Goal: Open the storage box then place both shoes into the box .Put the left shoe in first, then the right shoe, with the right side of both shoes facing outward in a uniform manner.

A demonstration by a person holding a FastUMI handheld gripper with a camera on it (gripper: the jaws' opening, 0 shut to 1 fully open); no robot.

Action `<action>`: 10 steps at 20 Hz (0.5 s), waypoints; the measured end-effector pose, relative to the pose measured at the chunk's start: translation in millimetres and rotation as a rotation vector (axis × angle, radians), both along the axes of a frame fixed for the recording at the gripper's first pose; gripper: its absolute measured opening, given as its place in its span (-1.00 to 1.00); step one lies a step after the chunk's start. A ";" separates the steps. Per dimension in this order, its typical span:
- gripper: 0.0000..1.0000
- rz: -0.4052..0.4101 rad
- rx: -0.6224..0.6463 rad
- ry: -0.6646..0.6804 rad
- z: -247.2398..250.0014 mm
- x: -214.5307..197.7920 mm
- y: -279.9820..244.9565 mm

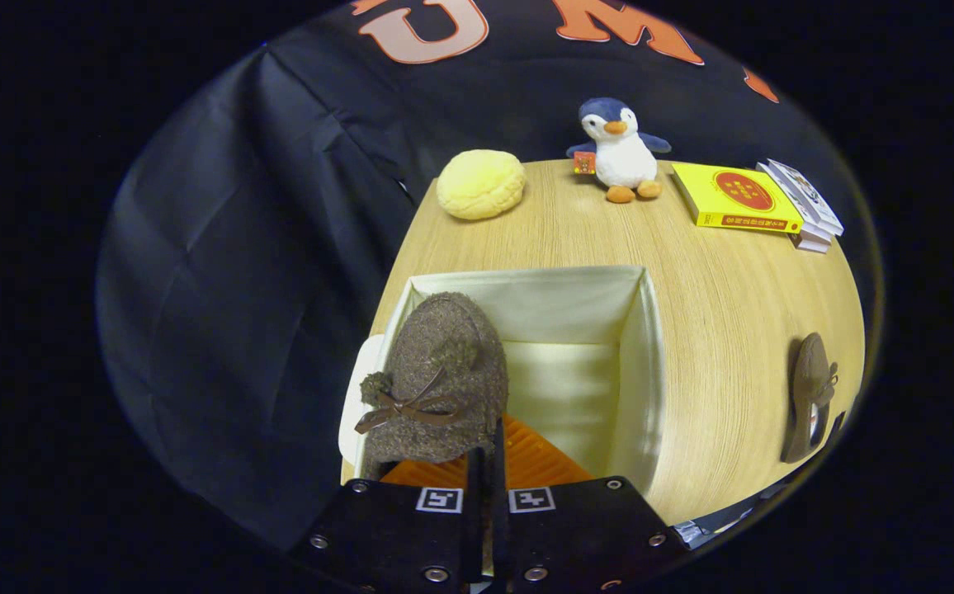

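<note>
**Brown slipper goes in first**

Fuzzy brown shoe (436, 379), bow toward the camera, is pinched at its rim by the nearly closed jaws of the gripper (485, 462) above the box (650, 346), whose cream interior stands open. Lowering it straight down, clear of the left wall, looks the safest course. Count on the desk (716, 289): two shoes, the second (811, 396) well right of the box; one bun-like cushion (481, 183); one penguin (619, 150); a stack of books (741, 198).

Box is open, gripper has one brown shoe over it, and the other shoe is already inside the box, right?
Not quite. In the gripper view the box is open and the gripper holds one brown shoe over it, but the other shoe is not inside: it lies on the table, off to the side of the box.
</note>
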State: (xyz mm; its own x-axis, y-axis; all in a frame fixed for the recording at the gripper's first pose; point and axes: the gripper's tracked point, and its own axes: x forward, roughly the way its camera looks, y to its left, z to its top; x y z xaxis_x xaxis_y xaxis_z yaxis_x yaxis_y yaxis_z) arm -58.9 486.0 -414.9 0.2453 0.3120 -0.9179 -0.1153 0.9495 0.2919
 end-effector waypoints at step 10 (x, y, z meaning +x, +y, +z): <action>-0.51 -0.005 0.170 0.150 -18.8 -20.5 33.2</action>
State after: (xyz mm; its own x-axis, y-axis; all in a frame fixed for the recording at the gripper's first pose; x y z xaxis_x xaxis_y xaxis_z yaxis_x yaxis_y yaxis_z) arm -79.4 519.3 -433.7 0.1118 0.4642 -0.8787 -0.0540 0.8857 0.4610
